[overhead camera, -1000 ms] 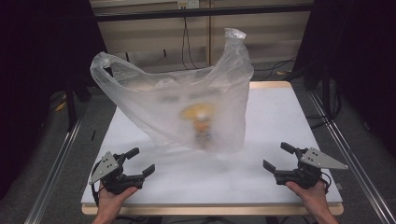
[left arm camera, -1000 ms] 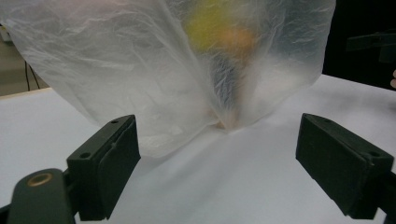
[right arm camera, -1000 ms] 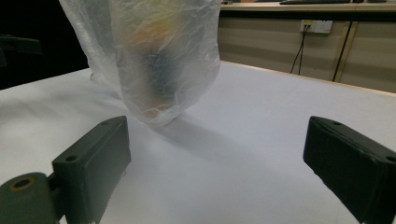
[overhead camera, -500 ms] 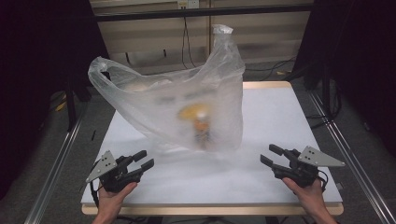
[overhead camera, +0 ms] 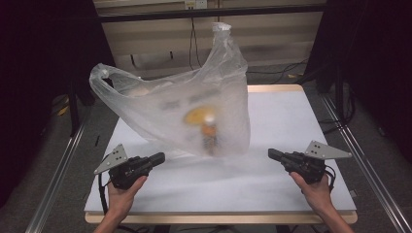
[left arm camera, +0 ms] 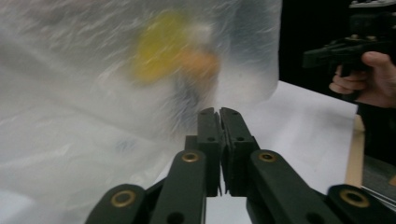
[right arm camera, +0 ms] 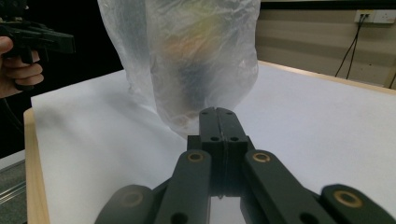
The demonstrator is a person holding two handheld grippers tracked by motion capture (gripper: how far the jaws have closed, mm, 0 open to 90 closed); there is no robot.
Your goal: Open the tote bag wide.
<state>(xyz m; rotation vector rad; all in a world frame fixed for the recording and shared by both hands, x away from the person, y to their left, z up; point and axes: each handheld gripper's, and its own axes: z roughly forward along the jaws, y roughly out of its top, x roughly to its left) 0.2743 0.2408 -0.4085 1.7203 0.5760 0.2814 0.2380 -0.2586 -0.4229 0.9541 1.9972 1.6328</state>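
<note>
Near the front edge of the white table (overhead camera: 291, 111) I hold both tools low, one at each side; my left gripper (overhead camera: 160, 158) has its jaws pressed flat together with nothing between them, having just been closing; my right gripper (overhead camera: 272, 154) is the same, jaws just closed and meeting pad to pad on nothing. Between the two and a little farther back stands the clear plastic bag (overhead camera: 165, 116), puffed up and tall, its base on the table, one handle loop at its left and the other rising at the back; it touches neither tool. Through the film I see a yellow item (overhead camera: 197, 115) and a bottle with an orange body (overhead camera: 210, 133), both blurred. From my left gripper view the bag (left arm camera: 93, 93) looms close ahead of the shut jaws; from my right gripper view the bag (right arm camera: 201, 60) stands just beyond the tips, apart from them.
</note>
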